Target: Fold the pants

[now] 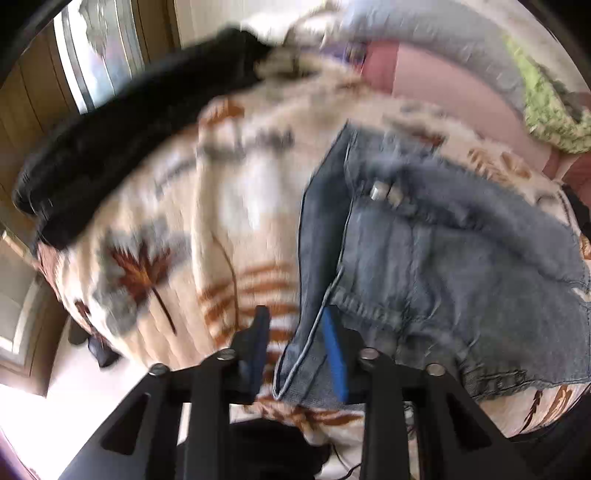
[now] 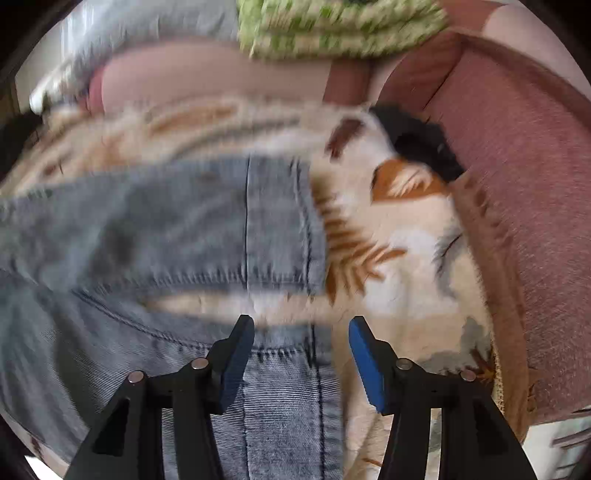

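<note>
With the left gripper [image 1: 295, 332] parted around a hem of the jeans [image 1: 443, 266] at lower centre and the right gripper [image 2: 301, 332] parted above denim, the fabric could slip off the blanket [image 1: 221, 206] unless both close firmly

Left hand-held gripper [image 1: 299, 350], fingers parted, angled downward; right hand-held gripper [image 2: 301, 363], fingers spread wide, tilted downward

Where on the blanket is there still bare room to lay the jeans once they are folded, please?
Free: the blanket between the jeans and the black garment, and the strip between the jeans and the sofa arm. Crowded: the back, with pillows and a green knit.
</note>
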`<state>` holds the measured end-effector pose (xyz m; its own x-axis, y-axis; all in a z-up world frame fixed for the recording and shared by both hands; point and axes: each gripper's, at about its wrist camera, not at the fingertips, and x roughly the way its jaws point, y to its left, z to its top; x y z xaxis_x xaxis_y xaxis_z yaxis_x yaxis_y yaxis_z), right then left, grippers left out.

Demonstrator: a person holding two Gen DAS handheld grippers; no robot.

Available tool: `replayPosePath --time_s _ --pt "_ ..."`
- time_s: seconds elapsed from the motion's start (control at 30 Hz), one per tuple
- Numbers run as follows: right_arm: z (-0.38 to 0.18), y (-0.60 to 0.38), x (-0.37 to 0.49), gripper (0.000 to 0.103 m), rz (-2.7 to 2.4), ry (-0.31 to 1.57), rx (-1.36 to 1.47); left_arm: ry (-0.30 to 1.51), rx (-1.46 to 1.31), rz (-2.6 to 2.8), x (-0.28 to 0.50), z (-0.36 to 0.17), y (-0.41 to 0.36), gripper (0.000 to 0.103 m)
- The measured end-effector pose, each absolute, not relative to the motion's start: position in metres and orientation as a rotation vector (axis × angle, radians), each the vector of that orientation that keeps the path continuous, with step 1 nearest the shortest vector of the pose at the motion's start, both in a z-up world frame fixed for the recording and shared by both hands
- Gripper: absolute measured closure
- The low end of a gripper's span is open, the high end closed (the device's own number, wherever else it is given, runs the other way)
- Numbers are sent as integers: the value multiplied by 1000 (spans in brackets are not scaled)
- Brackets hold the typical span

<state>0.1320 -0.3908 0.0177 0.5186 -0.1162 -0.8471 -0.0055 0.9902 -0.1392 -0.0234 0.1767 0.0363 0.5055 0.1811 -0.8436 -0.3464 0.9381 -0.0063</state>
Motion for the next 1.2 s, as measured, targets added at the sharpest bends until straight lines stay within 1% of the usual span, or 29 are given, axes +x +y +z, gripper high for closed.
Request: replayPosePath --time_s 0.07,0.1,0.13,0.17,0.2,0.23,0.27,0.3,0.37,0.43,0.47,0.5,0.57,0.6,0.63,0.7,0.77,0.83,0.87,0.9,0.93,0.97,1.0,1.07,1.2 --pt "15 -392 126 44 -53 1007 -119 959 -203 294 -24 45 172 68" --pt "1 -390 127 43 -44 1052 -146 944 -221 258 -23 47 168 68" --pt "-18 -386 130 43 -35 1137 -185 945 -225 236 -22 44 164 67" --pt "-34 -389 139 43 -17 1219 -152 978 -219 238 -19 34 159 66" --pt "-26 -396 142 33 -37 1191 -106 1050 -204 243 -13 15 156 65" --pt "-14 -400 146 33 -87 1171 -95 1131 -181 246 -6 -7 153 65" --pt "-1 -400 147 33 -105 1140 -113 1127 -156 251 -4 -17 152 64" --pt "9 -397 144 33 -93 1116 -115 1086 -138 265 -7 -12 149 63" --pt "32 -385 132 33 -41 1076 -112 1096 -120 274 -9 0 144 64" --pt "40 -370 121 32 31 1089 -149 1050 -139 249 -13 16 142 63" --pt "37 -363 115 31 87 1130 -155 1034 -137 248 -14 23 141 63" --pt "30 -358 113 31 137 1190 -149 1023 -136 251 -14 29 141 61" --pt "1 -360 115 31 215 1343 -127 1020 -160 242 -12 27 138 50" --pt "-16 -363 116 31 194 1407 -143 1038 -181 231 -7 20 141 38" --pt "-29 -367 118 29 182 1445 -145 1079 -180 236 0 8 143 37" --pt "-18 -379 122 28 154 1415 -56 1160 -156 252 3 -13 139 37" --pt "7 -379 119 28 116 1338 -92 1111 -150 262 0 -4 135 37" --pt "20 -379 114 27 138 1302 -85 1048 -170 240 -9 14 134 36" --pt "20 -380 113 24 150 1304 -68 1017 -181 228 -12 21 133 36" --pt "12 -379 110 21 155 1330 -63 996 -189 222 -15 26 134 31" --pt "-6 -380 111 20 151 1388 -83 995 -197 222 -14 26 134 24" --pt "-25 -381 108 18 142 1454 -114 1015 -206 220 -10 20 135 22" --pt "-27 -384 107 15 154 1422 -109 1052 -209 217 -6 12 136 22" --pt "-11 -386 105 15 123 1406 -75 1176 -180 243 0 -10 138 22" --pt "17 -388 103 15 112 1330 -106 1057 -193 207 -8 9 135 22"
